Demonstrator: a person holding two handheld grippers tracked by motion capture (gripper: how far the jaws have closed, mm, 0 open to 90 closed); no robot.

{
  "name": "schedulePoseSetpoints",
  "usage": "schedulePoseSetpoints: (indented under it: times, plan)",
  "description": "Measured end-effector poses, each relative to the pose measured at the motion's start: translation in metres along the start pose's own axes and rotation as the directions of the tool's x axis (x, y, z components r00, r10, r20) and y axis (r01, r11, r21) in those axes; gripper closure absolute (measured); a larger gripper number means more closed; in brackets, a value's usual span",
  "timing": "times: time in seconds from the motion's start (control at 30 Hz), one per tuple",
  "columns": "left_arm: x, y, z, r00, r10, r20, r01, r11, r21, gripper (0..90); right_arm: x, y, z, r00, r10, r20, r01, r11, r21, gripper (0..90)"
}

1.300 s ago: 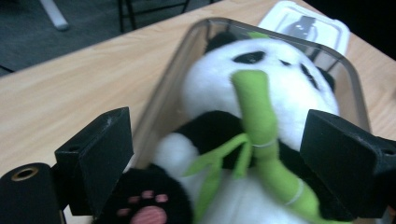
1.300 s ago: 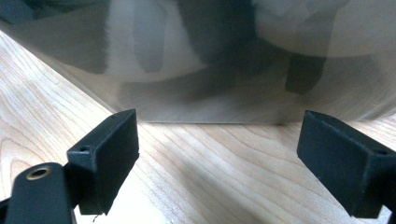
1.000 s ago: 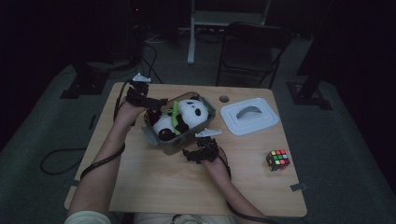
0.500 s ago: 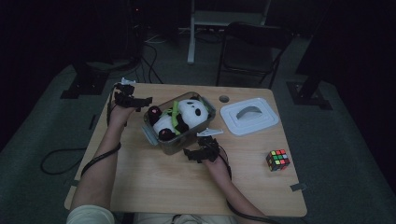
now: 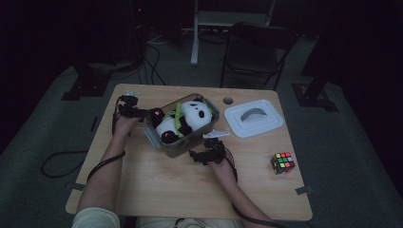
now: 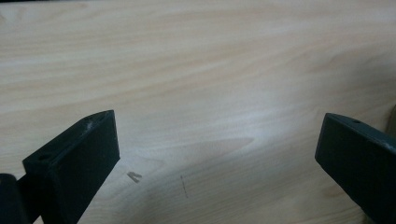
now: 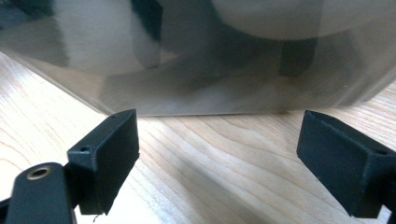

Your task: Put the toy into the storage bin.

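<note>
On my light wooden table (image 5: 157,190), a white rectangular plastic lid (image 5: 253,119) with a grey arched handle lies flat toward the far right corner. A small grey round disc (image 5: 228,100) sits just beside its far left corner, near the table's back edge. A multicoloured puzzle cube (image 5: 283,163) stands on the right side, well apart from the lid and nearer to me. Beyond the table stands a dark folding chair (image 5: 256,52) on grey carpet (image 5: 43,137), where black cables (image 5: 57,164) trail.
</note>
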State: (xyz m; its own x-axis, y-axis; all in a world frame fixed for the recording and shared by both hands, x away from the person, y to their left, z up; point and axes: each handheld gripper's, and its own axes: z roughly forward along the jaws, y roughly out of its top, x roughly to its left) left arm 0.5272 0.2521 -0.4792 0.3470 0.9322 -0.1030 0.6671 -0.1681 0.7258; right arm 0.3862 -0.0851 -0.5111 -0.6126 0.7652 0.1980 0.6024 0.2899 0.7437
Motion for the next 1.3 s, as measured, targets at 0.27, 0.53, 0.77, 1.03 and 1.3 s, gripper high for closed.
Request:
schedulePoseSetpoints:
  times: [0.27, 0.53, 0.77, 1.03, 1.3]
  plan:
    - [-0.011, -0.003, 0.006, 0.9993, 0.029, 0.024, -0.029, 0.9995, 0.01, 0.8, -0.006, 0.0, -0.001, 0.9998, 0.003, 0.017, -0.003, 1.0, 0.001, 12.8]
    - [-0.023, -0.012, 0.001, 0.9975, 0.061, 0.036, -0.062, 0.998, 0.014, 0.8, -0.014, 0.001, -0.01, 0.9991, 0.015, 0.039, -0.014, 1.0, -0.019, 12.8]
    - [-0.036, -0.025, -0.009, 0.9961, 0.065, 0.059, -0.065, 0.9979, 0.0, 0.8, -0.022, 0.0, -0.019, 0.9981, 0.023, 0.058, -0.021, 1.0, -0.02, 12.8]
    - [-0.056, -0.036, -0.02, 0.9876, 0.127, 0.092, -0.128, 0.9918, 0.001, 0.7, -0.037, -0.007, -0.028, 0.9943, 0.039, 0.1, -0.036, 0.999, -0.026, 13.5]
    - [-0.08, -0.045, -0.028, 0.9762, 0.142, 0.164, -0.144, 0.9896, 0.001, 0.7, -0.051, -0.012, -0.038, 0.9886, 0.032, 0.147, -0.027, 0.999, -0.031, 13.7]
